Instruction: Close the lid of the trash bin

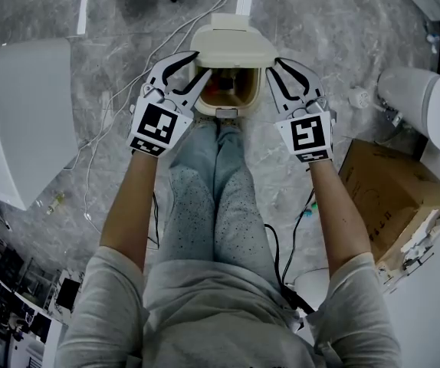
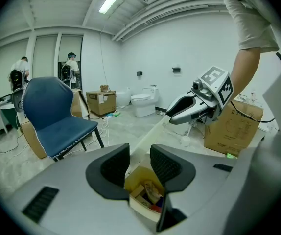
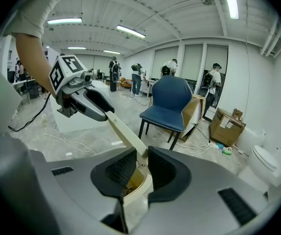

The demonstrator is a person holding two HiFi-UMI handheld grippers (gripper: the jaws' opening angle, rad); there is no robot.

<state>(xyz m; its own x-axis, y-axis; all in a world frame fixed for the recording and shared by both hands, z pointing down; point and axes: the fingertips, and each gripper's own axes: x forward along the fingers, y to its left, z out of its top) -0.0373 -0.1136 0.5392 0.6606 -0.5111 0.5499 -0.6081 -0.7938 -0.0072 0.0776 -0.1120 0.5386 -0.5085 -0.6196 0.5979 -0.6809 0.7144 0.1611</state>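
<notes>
as the lid (image 1: 234, 46) of the trash bin (image 1: 244, 107) stands raised at the bin's far side, we judge it closes best if both sides catch its upper edge and tip it toward us evenly, so it does not twist on its hinge. the bin sits on the floor just beyond our knees. our left tool (image 1: 202, 64) and right tool (image 1: 274, 66) flank it, each with jaws apart and gripping nothing. inside lie cardboard scraps and wrappers (image 2: 148, 192).

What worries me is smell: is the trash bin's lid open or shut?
Open: the lid stands raised behind the trash bin, rubbish inside showing.
</notes>
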